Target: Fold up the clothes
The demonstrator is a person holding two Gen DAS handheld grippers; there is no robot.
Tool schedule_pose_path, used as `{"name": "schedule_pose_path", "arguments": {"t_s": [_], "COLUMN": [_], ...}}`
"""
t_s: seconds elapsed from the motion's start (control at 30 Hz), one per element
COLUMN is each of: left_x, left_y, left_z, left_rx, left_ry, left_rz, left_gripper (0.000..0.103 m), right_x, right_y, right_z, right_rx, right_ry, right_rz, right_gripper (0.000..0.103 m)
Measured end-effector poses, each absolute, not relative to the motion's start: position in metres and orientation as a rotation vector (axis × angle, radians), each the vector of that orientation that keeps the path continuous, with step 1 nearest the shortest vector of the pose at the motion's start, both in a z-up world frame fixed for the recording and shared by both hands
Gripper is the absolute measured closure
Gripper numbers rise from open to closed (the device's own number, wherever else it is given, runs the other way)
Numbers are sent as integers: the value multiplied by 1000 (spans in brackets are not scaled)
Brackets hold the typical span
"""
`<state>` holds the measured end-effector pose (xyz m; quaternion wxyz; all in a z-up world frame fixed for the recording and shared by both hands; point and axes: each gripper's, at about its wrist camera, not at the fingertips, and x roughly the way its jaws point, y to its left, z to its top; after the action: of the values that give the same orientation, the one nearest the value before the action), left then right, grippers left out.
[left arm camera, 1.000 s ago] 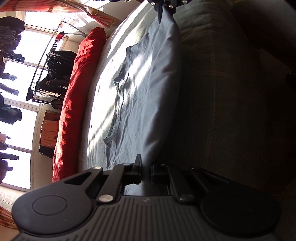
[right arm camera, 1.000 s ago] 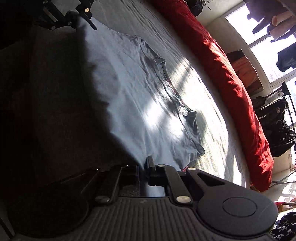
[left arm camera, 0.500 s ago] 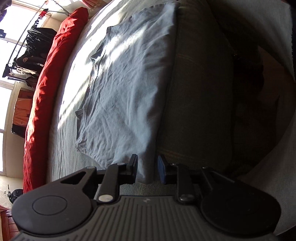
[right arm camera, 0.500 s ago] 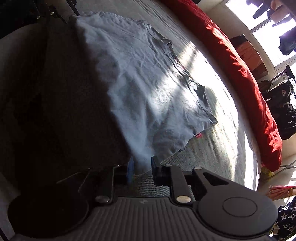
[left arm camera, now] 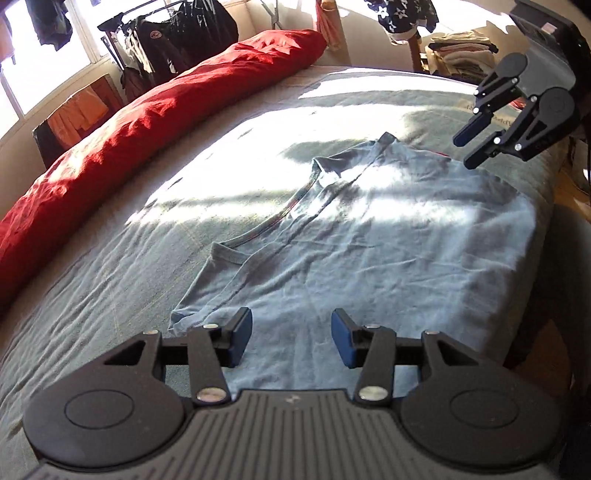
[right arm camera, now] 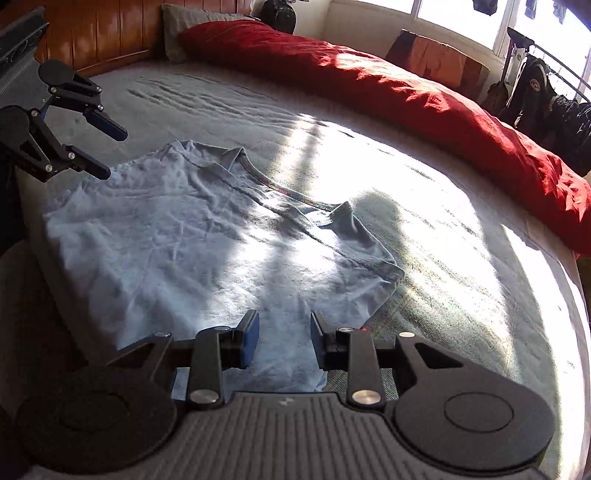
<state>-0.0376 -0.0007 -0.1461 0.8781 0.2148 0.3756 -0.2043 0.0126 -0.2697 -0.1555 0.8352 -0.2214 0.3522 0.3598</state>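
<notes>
Lying flat on the bed (left arm camera: 110, 266), light-blue t-shirt (left arm camera: 369, 251), collar toward red duvet (left arm camera: 147, 122); left gripper (left arm camera: 291, 338), right gripper (right arm camera: 284, 338) both spread, empty

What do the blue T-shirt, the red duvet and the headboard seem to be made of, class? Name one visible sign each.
T-shirt: probably thin cotton jersey, matt; fine creases and a ribbed neckline.
Red duvet: woven fabric over soft filling, it seems; puffy, with rumpled folds.
Headboard: likely varnished wood; brown vertical panels with a slight sheen.
</notes>
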Motion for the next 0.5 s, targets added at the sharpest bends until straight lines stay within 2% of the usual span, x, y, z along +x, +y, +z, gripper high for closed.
{"name": "schedule_pose_path", "arguments": {"t_s": [0.07,0.27,0.5], "left_x": [-18,22,47], "left_y": [23,71,89], "left_z": [-152,-170,-197], "left_rx": [367,138,62], "left_ry": [806,838,874], "left_rz": [-371,-302,-277], "left_gripper": [70,71,71], "right_x": [30,74,107], "right_y": [-277,-299,-311], "right_z": [-158,-164,-181], "right_rx": [-423,-265,-122], "right_ry": [746,763,786], "right_rz": [746,719,691], "right_gripper": [70,70,70]}}
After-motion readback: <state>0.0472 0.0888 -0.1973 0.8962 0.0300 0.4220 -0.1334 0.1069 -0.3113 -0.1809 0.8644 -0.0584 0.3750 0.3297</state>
